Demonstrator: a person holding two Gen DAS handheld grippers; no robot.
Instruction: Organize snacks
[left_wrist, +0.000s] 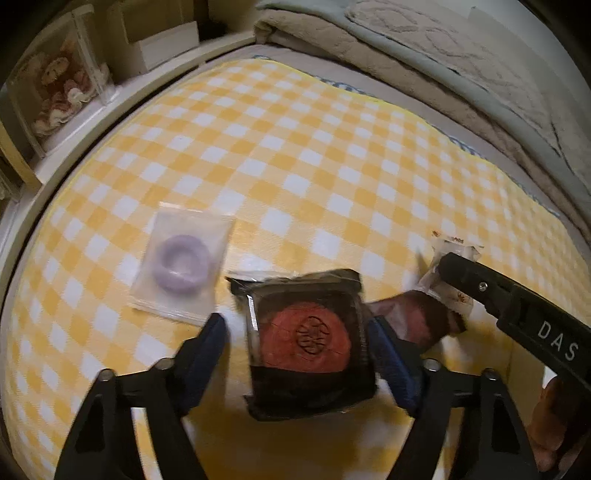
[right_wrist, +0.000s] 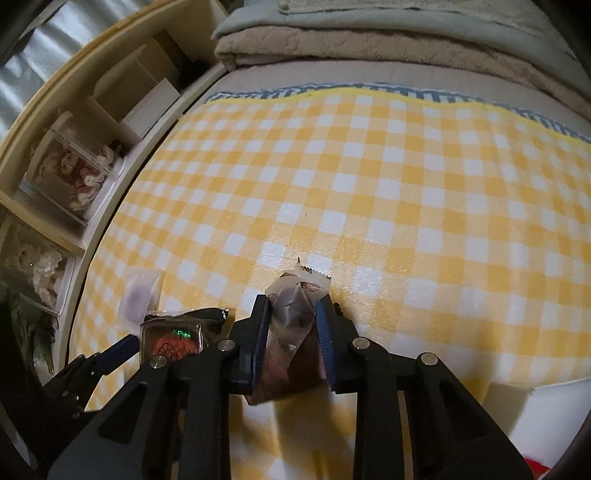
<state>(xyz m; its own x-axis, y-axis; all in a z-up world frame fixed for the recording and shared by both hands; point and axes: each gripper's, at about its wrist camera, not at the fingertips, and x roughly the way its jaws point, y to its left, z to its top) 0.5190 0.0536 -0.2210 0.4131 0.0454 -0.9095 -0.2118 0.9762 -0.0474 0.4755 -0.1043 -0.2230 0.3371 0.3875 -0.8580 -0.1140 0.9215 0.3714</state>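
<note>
A dark square pack with a round red cake (left_wrist: 306, 339) lies flat on the yellow checked cloth (left_wrist: 295, 147). My left gripper (left_wrist: 295, 325) straddles it: the right pad touches the pack's edge, the left pad stands a little off, so it is open. The same pack (right_wrist: 171, 338) shows in the right wrist view. My right gripper (right_wrist: 293, 306) is shut on a brown snack in a clear wrapper (right_wrist: 291, 295), just right of the pack and low over the cloth (left_wrist: 439, 280). A purple ring snack in a clear pouch (left_wrist: 181, 264) lies left of the pack.
Folded beige and grey blankets (left_wrist: 424, 44) lie along the far edge of the cloth. A shelf with clear boxes of dolls (right_wrist: 74, 173) runs along the left. A white box edge (right_wrist: 535, 406) sits at the near right. A hand (left_wrist: 554, 424) holds the right gripper.
</note>
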